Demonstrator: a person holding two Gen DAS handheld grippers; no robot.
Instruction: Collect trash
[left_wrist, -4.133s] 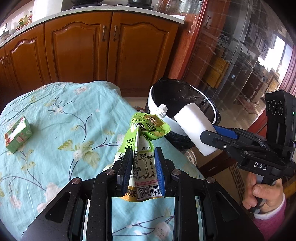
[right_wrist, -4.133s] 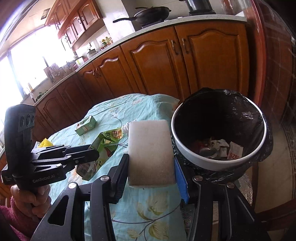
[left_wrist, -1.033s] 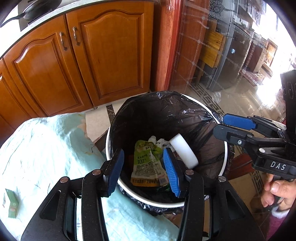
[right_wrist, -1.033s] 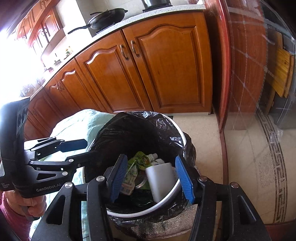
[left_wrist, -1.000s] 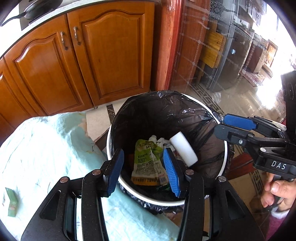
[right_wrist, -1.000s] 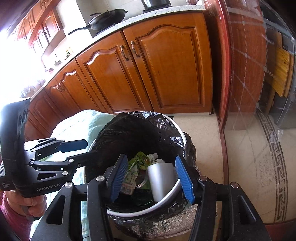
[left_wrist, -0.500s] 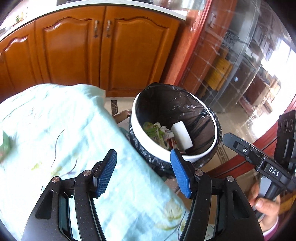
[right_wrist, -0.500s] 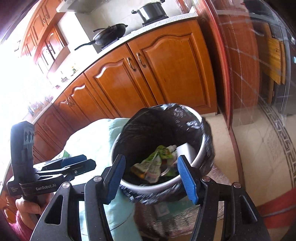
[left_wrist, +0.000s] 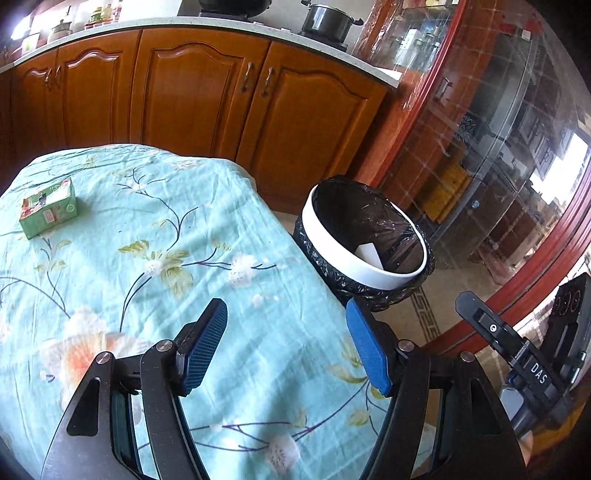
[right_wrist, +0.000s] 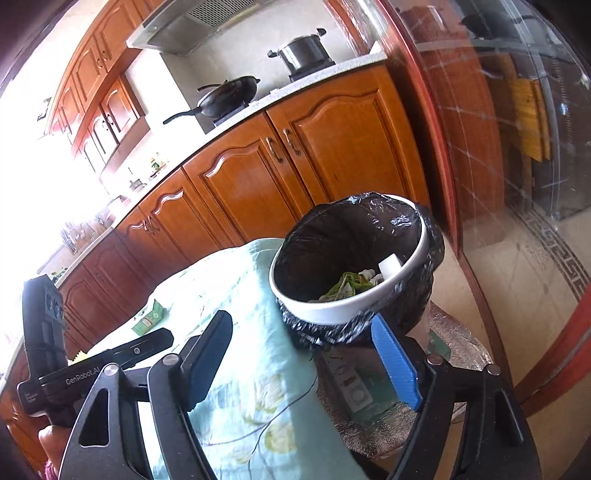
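My left gripper (left_wrist: 286, 345) is open and empty above the floral turquoise tablecloth (left_wrist: 129, 266). A small green carton (left_wrist: 48, 212) lies at the table's far left; it also shows in the right wrist view (right_wrist: 149, 318). The white-rimmed trash bin (left_wrist: 364, 267) with a black liner stands beside the table's right edge. A white block (left_wrist: 369, 254) shows inside it. In the right wrist view the bin (right_wrist: 347, 308) holds the green pouch (right_wrist: 343, 286) and the white block (right_wrist: 389, 265). My right gripper (right_wrist: 303, 358) is open and empty, near the bin.
Wooden kitchen cabinets (left_wrist: 207, 99) stand behind the table. A glass-fronted cabinet (left_wrist: 491, 155) is to the right of the bin. A yellow object (right_wrist: 80, 356) peeks out behind the left gripper body in the right wrist view. A wok (right_wrist: 225, 98) and a pot (right_wrist: 304, 51) sit on the counter.
Both grippers dropped their items, the pouch and the white block, into the bin, then pulled back and away from it. The left one is now over the table.
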